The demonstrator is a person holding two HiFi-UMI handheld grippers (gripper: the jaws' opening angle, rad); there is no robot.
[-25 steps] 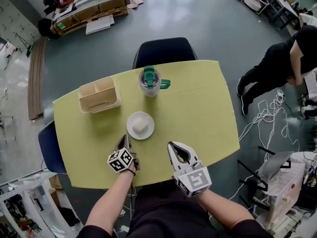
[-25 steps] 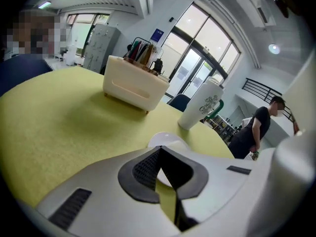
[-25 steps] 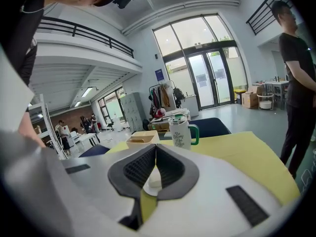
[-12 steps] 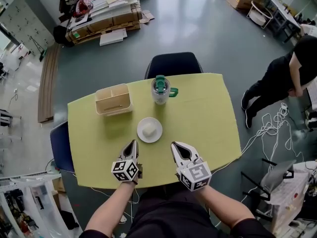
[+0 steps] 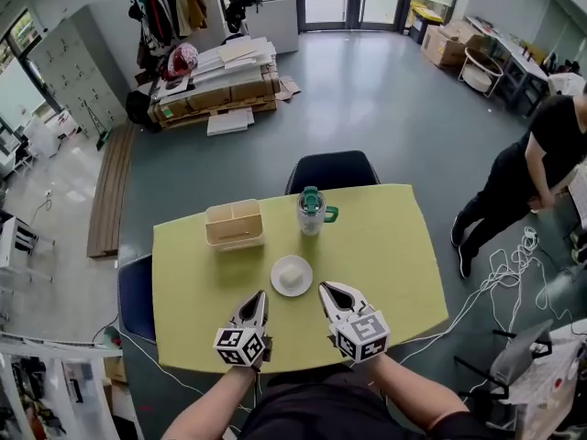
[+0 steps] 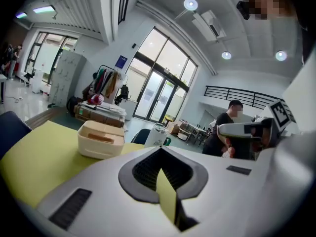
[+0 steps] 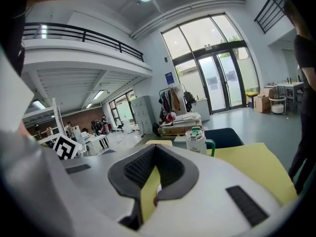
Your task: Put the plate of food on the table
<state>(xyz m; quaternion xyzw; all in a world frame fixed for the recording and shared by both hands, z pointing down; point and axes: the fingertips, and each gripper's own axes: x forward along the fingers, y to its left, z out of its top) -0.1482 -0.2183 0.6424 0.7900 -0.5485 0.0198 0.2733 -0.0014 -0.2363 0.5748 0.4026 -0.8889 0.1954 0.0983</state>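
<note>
- Left gripper and right gripper sit over the near edge of the table, jaws pressed together, gripping nothing.
- We see the plate of food resting on the table just beyond them, near the cup and box.
- Over the last second our view has drawn back while the plate stays put, so we judge the placing done.

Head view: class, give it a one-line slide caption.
Plate of food on the yellow table, near a cream bin and green-lidded cup; left claw and right claw shut and empty.
</note>
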